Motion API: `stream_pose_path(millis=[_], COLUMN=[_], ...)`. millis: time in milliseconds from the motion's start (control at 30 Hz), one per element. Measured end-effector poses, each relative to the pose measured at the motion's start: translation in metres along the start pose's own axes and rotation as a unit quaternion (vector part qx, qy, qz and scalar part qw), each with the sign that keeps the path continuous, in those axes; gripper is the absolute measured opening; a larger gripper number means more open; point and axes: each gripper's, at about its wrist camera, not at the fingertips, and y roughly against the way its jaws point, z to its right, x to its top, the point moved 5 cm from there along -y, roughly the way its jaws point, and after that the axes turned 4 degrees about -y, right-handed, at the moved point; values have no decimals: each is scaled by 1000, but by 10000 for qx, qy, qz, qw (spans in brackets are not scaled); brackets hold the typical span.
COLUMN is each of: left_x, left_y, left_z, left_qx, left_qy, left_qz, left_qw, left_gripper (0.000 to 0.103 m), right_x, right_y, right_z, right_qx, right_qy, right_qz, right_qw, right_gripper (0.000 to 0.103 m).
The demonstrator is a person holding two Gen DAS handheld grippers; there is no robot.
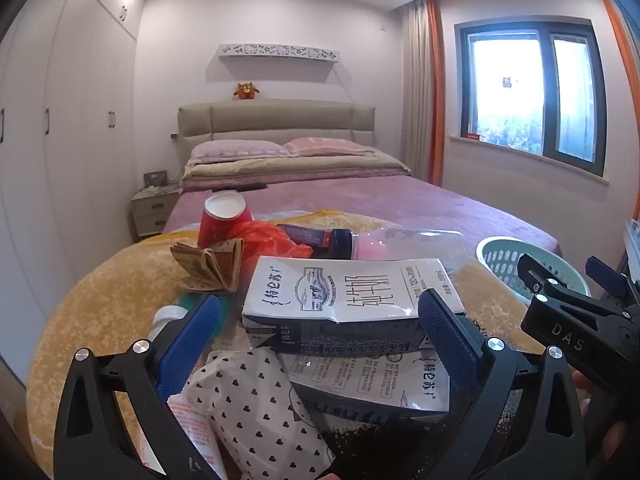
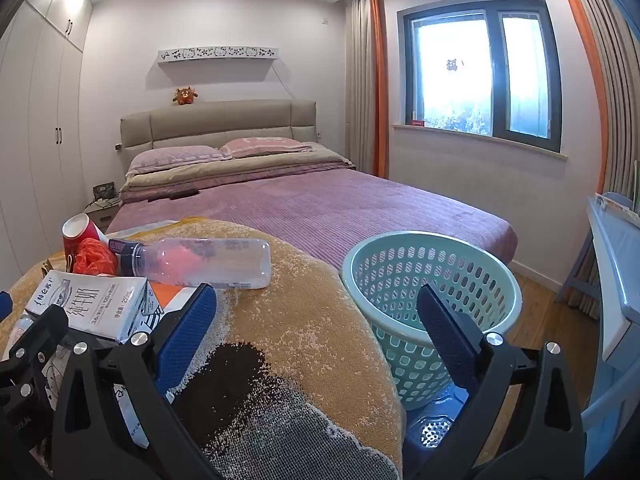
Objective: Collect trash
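A: Nearest to the left gripper (image 1: 320, 334), what lies there?

B: A heart-dotted wrapper (image 1: 256, 408) right under its wide-spread blue fingers (image 1: 444, 344), which grip nothing. Beside it lies a flattened milk carton (image 1: 372, 380), and a second milk carton (image 1: 344, 300) rests on top of that one, lying between the fingertips without touching them.

A: And the right gripper (image 2: 316, 328)?

B: Gaping wide as well, and empty. It hangs over the near right edge of the yellow blanket (image 2: 312, 320), its left finger just beside the upper carton's end, its right finger in front of the mint basket (image 2: 432, 280).

A: Where does the basket stand?

B: On the floor, just right of the blanket's edge, with nothing showing in the part of it that I can see.

A: Farther back?

B: A clear plastic bottle (image 2: 200, 264) lies on its side behind the cartons. Left of it sit a crumpled orange bag (image 1: 272, 240) and a folded brown paper (image 1: 212, 264), and behind them a tipped red cup (image 1: 222, 218). Beyond lies the purple bedspread (image 2: 340, 208), then the pillows (image 2: 180, 158).
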Motion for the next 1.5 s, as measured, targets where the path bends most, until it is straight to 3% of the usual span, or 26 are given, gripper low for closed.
stream_pose_path(millis=[1500], left_x=[-1], left_y=[0], left_z=[6], left_qx=[-64], left_qy=[-121], left_qz=[11], left_qw=[9999], left_gripper=[96], right_x=[0], right_y=[0], right_z=[0], right_qx=[13], right_qy=[1], right_qz=[-15], right_qw=[10000], right_gripper=[95])
